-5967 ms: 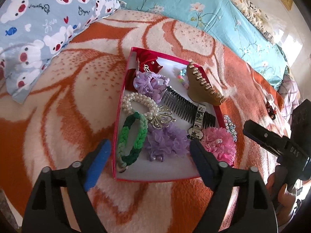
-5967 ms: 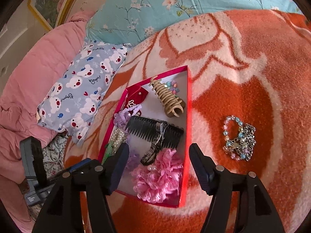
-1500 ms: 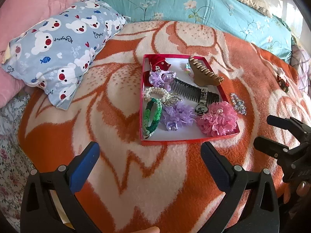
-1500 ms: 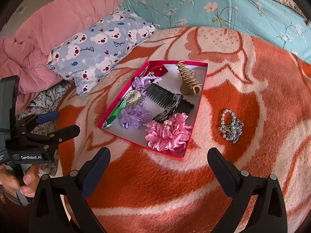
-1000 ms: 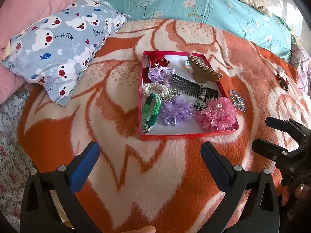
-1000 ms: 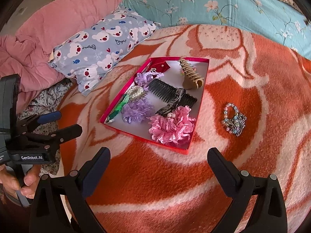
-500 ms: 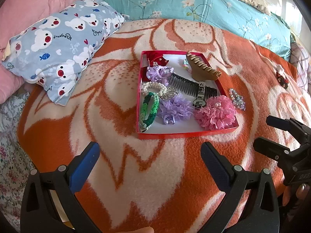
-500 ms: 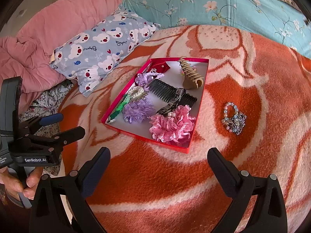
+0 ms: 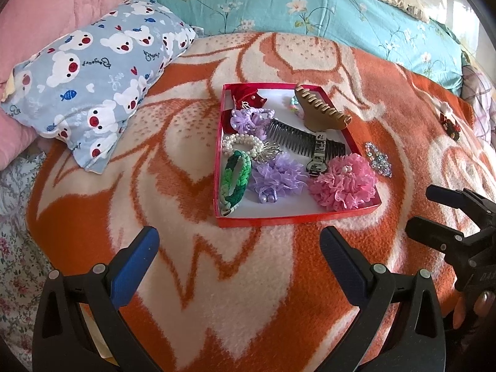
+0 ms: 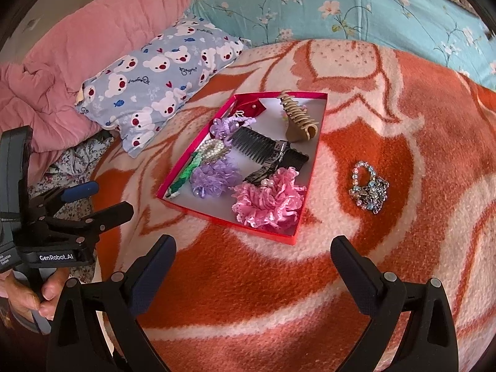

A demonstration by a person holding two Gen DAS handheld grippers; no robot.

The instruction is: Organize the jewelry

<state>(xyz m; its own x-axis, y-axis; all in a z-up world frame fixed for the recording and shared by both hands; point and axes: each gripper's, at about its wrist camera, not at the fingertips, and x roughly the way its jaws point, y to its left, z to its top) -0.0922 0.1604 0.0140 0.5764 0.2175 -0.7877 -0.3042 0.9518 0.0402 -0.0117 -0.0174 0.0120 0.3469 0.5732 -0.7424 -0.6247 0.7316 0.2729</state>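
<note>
A: What is found nearest the cameras?

B: The left gripper [image 9: 238,245] and the right gripper [image 10: 254,254] are held above the near edge of the orange-and-cream fleece blanket [image 10: 263,294]; both sets of jaws are spread wide and nothing is gripped.

A: And beyond them?

B: The shallow red cardboard tray [image 10: 229,221] is seen mid-blanket, packed with a pink ruffled fabric scrunchie [image 10: 268,200], a black plastic comb [image 10: 266,150] and a tan plastic claw clip [image 10: 297,124] toward its far edge.

A: Which step is judged to be in hand?

B: A pause between picks. A beaded blue-and-silver bracelet [image 10: 369,187] is left outside, near the tray's right edge, and a small dark red hair clip [image 9: 451,124] lies by the blanket's far right edge.

A: What is called for next?

B: Probably the bracelet is to be pinched by the right gripper and carried into the tray.
</note>
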